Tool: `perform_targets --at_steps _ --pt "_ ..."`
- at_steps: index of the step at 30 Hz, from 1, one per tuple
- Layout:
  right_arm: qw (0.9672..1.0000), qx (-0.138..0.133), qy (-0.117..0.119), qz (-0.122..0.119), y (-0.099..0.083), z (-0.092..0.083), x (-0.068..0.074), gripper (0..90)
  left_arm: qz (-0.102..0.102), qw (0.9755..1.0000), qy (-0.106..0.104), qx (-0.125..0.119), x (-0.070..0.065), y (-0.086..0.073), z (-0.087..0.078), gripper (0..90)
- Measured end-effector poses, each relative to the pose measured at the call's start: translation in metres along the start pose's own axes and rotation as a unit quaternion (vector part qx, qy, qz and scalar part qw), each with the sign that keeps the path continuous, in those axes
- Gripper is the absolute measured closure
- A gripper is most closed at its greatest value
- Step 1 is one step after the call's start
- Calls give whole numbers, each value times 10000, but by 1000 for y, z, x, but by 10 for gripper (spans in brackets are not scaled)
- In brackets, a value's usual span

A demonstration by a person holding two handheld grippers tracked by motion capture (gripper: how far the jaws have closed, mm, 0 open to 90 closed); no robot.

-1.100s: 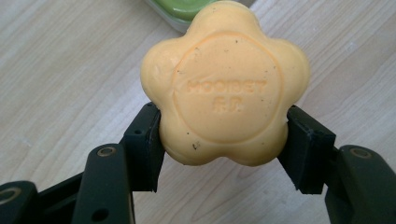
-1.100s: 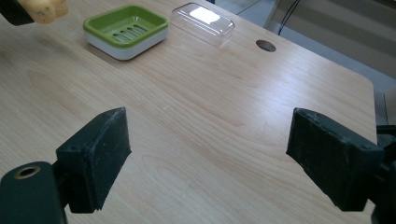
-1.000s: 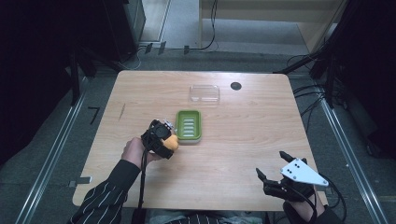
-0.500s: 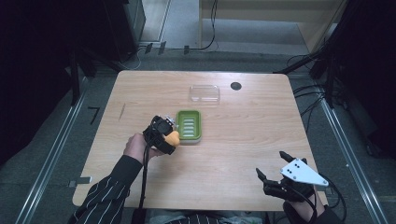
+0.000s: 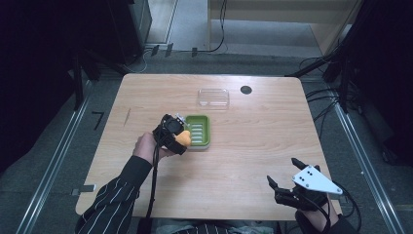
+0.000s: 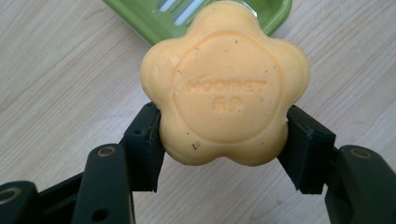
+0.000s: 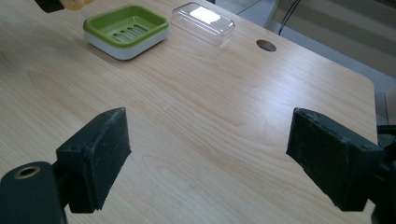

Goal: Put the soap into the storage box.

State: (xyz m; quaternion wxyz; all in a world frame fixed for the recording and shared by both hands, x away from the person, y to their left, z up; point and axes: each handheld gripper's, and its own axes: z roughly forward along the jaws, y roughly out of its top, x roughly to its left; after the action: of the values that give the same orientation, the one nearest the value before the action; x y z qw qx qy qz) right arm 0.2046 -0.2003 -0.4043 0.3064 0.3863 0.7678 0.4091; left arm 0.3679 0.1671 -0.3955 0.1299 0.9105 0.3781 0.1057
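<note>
An orange flower-shaped soap [image 6: 224, 84] with raised lettering is clamped between the two black jaws of my left gripper [image 6: 224, 135]. In the high view that left gripper [image 5: 181, 138] holds the soap [image 5: 183, 138] just off the left edge of a green soap dish [image 5: 198, 130] near the table's middle. The dish's slotted green tray [image 7: 126, 25] sits on a white base and holds nothing. My right gripper [image 5: 283, 179] rests at the table's front right, jaws wide apart with bare wood between them in the right gripper view [image 7: 208, 158].
A clear plastic lid [image 5: 213, 97] lies behind the dish toward the far edge, also in the right gripper view [image 7: 203, 22]. A dark round hole [image 5: 246, 89] marks the tabletop [image 5: 253, 141] to the lid's right. Cables and dark floor surround the table.
My left gripper has carried the soap a little to the right and forward, closer to the dish's left edge. The right gripper has stayed still.
</note>
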Motion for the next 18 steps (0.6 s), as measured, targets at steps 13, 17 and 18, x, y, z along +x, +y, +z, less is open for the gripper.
perform_targets --at_steps 13,17,18 --pt "10000 1 4 15 0 0 0 136 107 9999 -14 -105 1 18 1 393" --pt "10000 1 8 13 0 0 0 136 101 9999 -17 -98 2 22 3 393" --pt "10000 10 11 9 0 0 0 136 110 9999 -27 -101 2 24 3 393"
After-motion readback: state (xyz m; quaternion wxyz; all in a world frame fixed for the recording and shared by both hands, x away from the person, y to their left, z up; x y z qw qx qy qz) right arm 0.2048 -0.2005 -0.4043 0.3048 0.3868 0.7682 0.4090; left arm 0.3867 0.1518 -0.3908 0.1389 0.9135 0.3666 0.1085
